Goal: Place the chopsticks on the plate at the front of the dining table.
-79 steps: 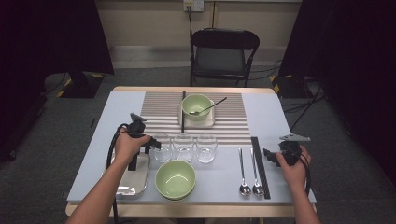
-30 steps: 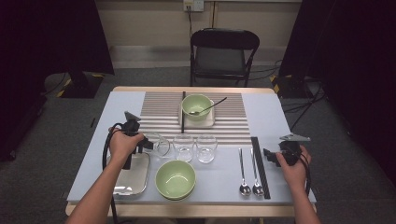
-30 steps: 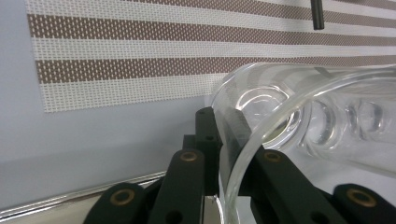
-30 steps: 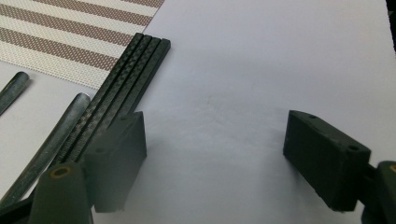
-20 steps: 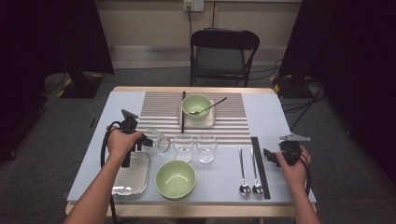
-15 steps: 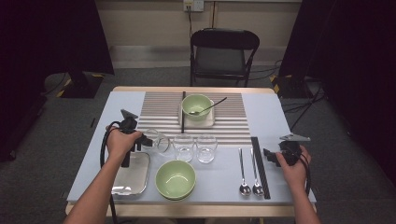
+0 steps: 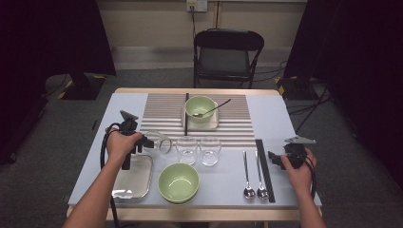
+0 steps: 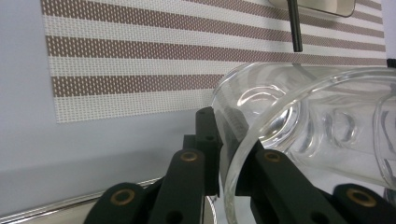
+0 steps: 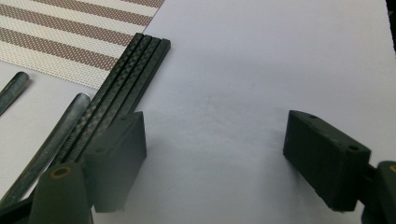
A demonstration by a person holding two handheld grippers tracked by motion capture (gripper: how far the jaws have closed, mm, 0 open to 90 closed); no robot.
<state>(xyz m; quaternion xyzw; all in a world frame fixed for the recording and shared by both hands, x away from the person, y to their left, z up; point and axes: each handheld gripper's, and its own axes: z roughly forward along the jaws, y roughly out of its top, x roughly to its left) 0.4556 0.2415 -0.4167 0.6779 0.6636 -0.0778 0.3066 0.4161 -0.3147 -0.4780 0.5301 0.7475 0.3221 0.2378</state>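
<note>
At left centre of the high view, the left tool (image 7: 145, 142) pinches a tilted glass (image 7: 159, 142) by its rim; it may slip and strike the neighbouring glass (image 7: 186, 150). The right tool (image 7: 274, 158) stands wide, empty.

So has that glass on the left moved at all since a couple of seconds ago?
Yes. The left gripper has tipped the leftmost glass onto its side, nearer the striped placemat, beside the other two glasses.

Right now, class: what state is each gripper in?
Left gripper: shut on the rim of the tilted glass.
Right gripper: open, holding nothing, beside the black chopsticks.
</note>
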